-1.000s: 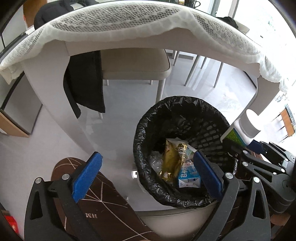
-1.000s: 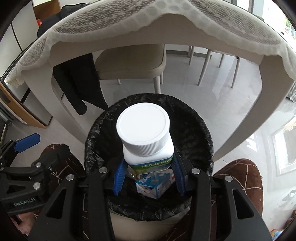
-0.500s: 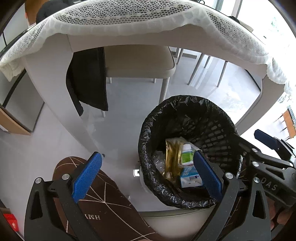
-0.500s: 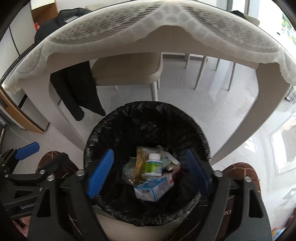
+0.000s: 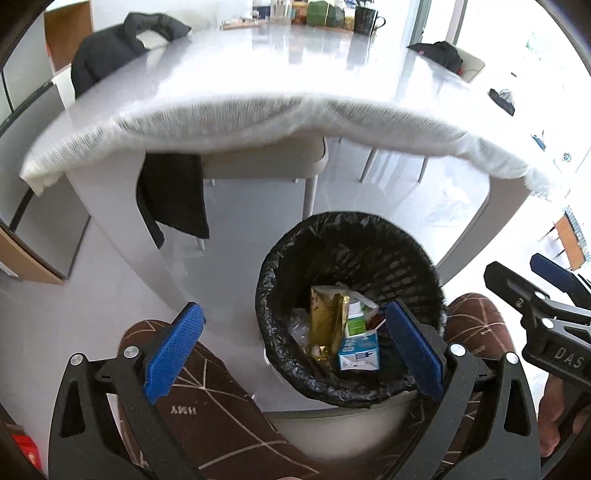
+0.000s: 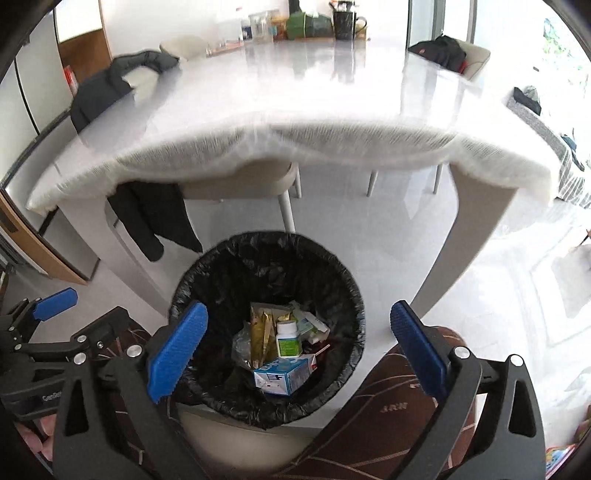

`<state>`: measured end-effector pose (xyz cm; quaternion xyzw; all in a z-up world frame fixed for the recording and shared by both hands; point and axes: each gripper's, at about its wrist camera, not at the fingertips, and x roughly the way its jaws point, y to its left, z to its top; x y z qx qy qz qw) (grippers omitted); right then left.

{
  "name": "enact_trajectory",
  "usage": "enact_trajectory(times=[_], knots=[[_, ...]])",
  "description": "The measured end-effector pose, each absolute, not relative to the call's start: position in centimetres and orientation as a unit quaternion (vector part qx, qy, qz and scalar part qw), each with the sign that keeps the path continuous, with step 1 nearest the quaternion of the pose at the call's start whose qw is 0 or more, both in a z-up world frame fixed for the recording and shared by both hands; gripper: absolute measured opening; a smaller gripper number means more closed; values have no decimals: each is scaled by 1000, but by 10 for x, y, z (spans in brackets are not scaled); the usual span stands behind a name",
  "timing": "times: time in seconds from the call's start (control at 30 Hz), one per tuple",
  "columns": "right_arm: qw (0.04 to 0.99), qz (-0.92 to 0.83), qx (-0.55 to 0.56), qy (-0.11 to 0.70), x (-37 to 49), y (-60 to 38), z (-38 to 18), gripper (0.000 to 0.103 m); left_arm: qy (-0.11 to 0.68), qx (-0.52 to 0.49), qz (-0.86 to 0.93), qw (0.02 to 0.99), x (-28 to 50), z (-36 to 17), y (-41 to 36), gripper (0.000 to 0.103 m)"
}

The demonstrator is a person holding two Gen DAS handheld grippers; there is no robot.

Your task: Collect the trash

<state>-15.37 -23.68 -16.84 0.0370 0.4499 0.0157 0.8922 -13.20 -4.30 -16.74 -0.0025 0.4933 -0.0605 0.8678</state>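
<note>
we see a white table [image 6: 332,92] at 12 o'clock, lace cloth [image 6: 295,144] draped over its near edge. black mug [image 6: 343,24] and green bag [image 6: 306,24] sit at the far end. beige chair [image 5: 258,162] is tucked underneath, black jacket [image 5: 173,195] hanging at 10 o'clock. brown patterned slippers [image 5: 207,406] at 6 o'clock.

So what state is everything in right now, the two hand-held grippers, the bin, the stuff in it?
Left hand-held gripper: open, empty.
Right hand-held gripper: open, empty, above the bin.
Trash bin: uncovered, lined with a black bag, partly filled.
White bottle: in the bin, cap on.
Blue-and-white carton: in the bin, on its side.
Gold wrapper: in the bin, crumpled.
Black jacket: hanging off a chair.
</note>
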Motion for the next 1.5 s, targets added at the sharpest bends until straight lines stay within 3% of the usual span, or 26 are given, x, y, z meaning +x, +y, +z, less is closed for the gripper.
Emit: enact_trajectory(times=[0.53, 1.5], knots=[[918, 14, 44, 394, -217, -248, -64, 95, 429, 15, -46, 902, -178, -51, -50, 97], [919, 11, 45, 391, -222, -250, -56, 95, 430, 10, -47, 902, -186, -47, -47, 97]])
